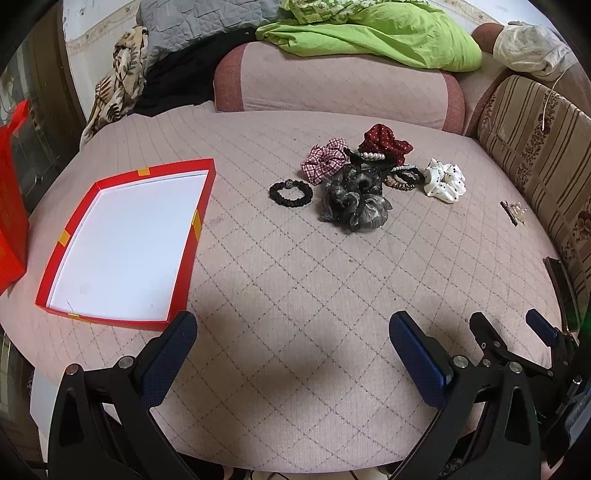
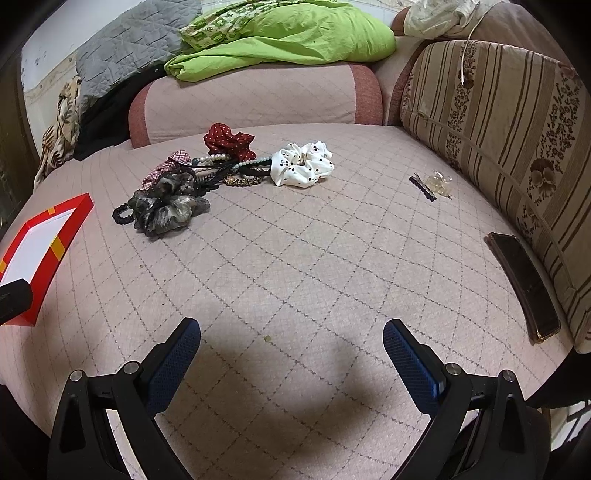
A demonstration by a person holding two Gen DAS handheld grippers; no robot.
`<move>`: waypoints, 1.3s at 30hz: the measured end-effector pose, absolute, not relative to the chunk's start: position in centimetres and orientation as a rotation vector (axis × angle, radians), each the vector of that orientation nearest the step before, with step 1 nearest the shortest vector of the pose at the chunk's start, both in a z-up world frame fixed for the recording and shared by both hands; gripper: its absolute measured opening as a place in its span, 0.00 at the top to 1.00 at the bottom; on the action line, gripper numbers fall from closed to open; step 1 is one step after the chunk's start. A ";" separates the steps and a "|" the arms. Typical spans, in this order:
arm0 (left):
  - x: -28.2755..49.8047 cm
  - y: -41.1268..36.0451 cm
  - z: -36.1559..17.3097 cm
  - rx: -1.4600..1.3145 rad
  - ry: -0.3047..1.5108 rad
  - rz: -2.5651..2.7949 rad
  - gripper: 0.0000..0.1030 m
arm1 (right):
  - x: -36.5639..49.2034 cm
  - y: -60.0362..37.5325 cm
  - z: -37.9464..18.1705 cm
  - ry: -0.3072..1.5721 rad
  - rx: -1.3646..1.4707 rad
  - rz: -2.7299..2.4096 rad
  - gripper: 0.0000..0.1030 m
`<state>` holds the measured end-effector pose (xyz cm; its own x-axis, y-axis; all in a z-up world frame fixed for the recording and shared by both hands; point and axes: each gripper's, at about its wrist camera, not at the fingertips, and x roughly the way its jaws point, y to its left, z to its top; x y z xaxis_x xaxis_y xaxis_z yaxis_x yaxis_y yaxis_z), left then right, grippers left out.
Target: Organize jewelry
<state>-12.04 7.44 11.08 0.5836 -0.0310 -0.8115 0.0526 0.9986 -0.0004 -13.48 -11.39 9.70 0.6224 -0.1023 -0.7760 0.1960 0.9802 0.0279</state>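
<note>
A pile of hair accessories and jewelry lies mid-bed: a black bead bracelet (image 1: 290, 191), a grey scrunchie (image 1: 352, 206), a checked pink scrunchie (image 1: 323, 160), a dark red dotted scrunchie (image 1: 384, 142), a pearl bracelet (image 1: 373, 156) and a white dotted scrunchie (image 1: 444, 180). The white scrunchie (image 2: 302, 164) and grey scrunchie (image 2: 166, 205) also show in the right wrist view. A shallow red box (image 1: 201, 230) with a white inside lies open at the left. My left gripper (image 1: 293, 325) is open and empty, near the bed's front. My right gripper (image 2: 291, 332) is open and empty, also seen beside the left (image 1: 511, 323).
A black hair clip and clear clips (image 2: 430, 186) lie at the right by a striped cushion (image 2: 498, 122). A dark phone (image 2: 524, 284) lies along that cushion. A bolster (image 1: 332, 88) with green bedding (image 1: 369, 33) is at the back. A red bag (image 1: 11, 199) stands at the left.
</note>
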 end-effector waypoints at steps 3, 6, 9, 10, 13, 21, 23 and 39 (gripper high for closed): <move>-12.0 7.4 10.9 0.022 0.953 -0.051 0.00 | -13.4 -11.4 9.5 0.885 0.114 -0.170 0.02; -11.8 7.3 10.6 0.026 0.957 -0.049 0.00 | -13.3 -11.5 9.3 0.887 0.120 -0.168 0.02; -11.5 7.2 10.3 0.030 0.963 -0.046 0.00 | -13.2 -11.8 9.1 0.888 0.126 -0.166 0.02; -11.4 7.2 10.2 0.031 0.967 -0.045 0.00 | -13.0 -11.9 9.1 0.887 0.127 -0.165 0.02; -10.8 7.1 9.8 0.033 0.977 -0.043 0.00 | -12.6 -12.2 9.1 0.882 0.131 -0.160 0.02; -7.5 7.8 10.3 -0.003 0.969 -0.076 0.01 | -9.4 -14.0 9.5 0.870 0.141 -0.135 0.06; -6.4 7.4 10.6 -0.016 0.963 -0.099 0.02 | -7.7 -14.8 9.5 0.877 0.147 -0.124 0.11; 5.9 2.3 5.9 -0.069 1.048 -0.241 0.17 | 7.2 -21.7 7.9 0.905 0.331 -0.111 0.20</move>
